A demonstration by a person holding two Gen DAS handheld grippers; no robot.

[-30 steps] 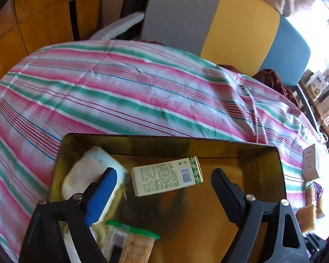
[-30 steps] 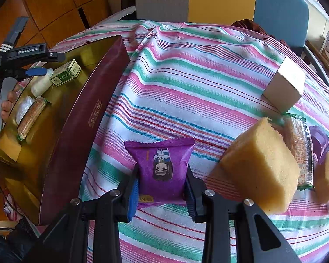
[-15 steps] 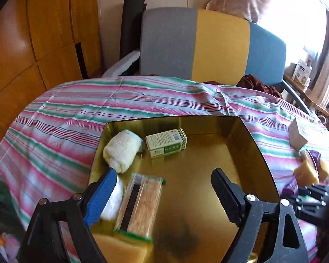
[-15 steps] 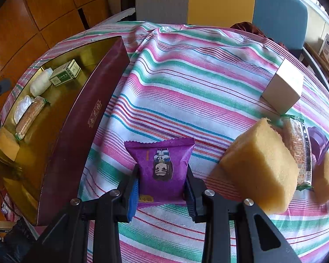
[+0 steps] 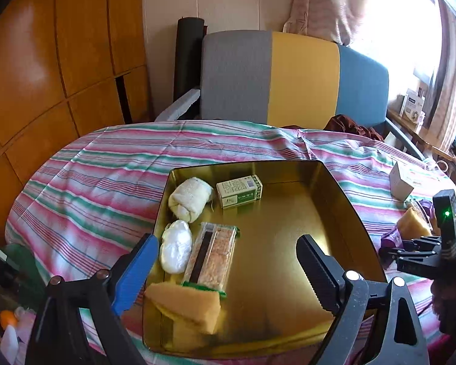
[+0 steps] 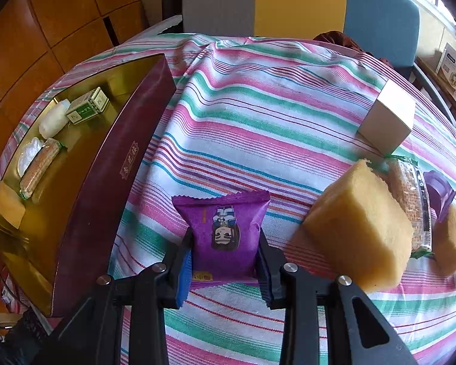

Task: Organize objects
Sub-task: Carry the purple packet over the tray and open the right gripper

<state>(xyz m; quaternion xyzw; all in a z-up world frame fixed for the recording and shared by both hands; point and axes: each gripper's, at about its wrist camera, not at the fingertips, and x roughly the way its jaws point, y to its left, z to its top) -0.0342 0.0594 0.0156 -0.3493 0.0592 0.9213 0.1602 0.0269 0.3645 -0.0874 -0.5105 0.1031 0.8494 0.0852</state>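
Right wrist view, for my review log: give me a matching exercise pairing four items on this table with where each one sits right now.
Things:
1. purple snack packet
2. green and white carton
3. big yellow sponge
4. plain white box

Places:
A. inside the gold tray, at its far end
B. on the striped cloth, far right, beyond the sponge
C. between the fingers of the right claw
D. on the striped cloth, just right of the held packet

Pairs: 1-C, 2-A, 3-D, 4-B
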